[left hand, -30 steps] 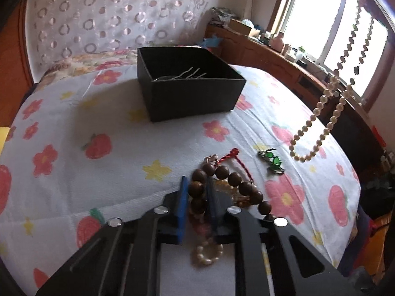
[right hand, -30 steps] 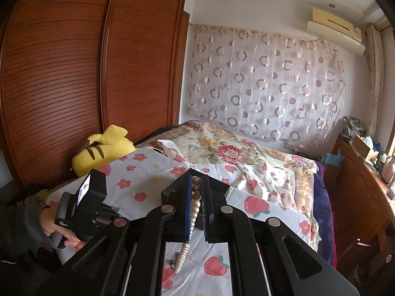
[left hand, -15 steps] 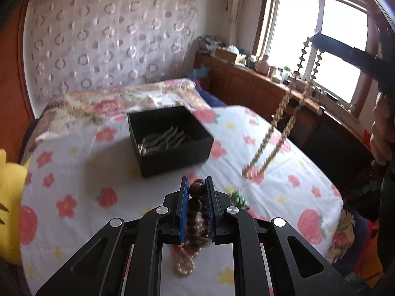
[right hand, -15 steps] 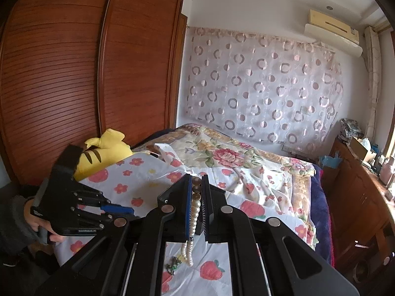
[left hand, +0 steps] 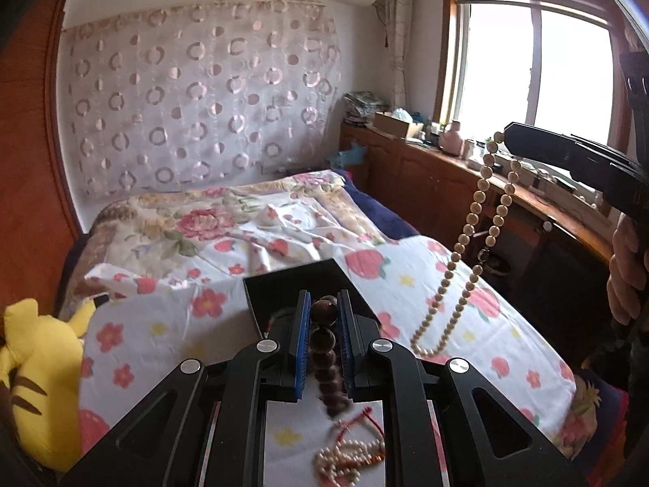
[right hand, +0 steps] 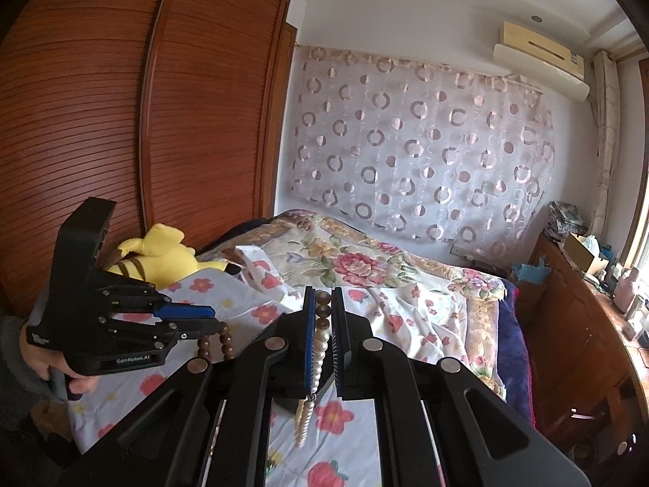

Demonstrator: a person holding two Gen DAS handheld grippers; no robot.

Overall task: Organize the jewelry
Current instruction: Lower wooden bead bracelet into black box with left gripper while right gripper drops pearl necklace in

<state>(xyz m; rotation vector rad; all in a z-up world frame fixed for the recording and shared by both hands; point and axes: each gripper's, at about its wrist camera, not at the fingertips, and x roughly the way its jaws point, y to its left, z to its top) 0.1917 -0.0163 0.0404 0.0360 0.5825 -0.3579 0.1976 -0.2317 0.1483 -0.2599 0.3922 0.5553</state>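
Note:
My left gripper [left hand: 323, 309] is shut on a dark brown wooden bead bracelet [left hand: 324, 343], which hangs down between its fingers above the bed. My right gripper [right hand: 323, 298] is shut on a long pearl necklace [right hand: 317, 353]; in the left wrist view the necklace [left hand: 466, 239] dangles in a loop from that gripper at the right. The black jewelry box [left hand: 284, 284] sits on the flowered bedsheet just beyond my left fingertips, partly hidden by them. A small pearl bracelet [left hand: 344, 456] and a red cord [left hand: 361, 422] lie on the sheet below my left gripper.
A yellow plush toy [left hand: 36, 385] lies at the bed's left edge, next to the wooden wardrobe [right hand: 121, 121]. A wooden cabinet [left hand: 446, 186] with clutter runs under the window on the right. The flowered quilt [left hand: 223, 223] covers the far bed.
Both grippers have risen well above the bed. The brown bracelet came up off the sheet with my left gripper. The pearl necklace stays hanging from my right gripper.

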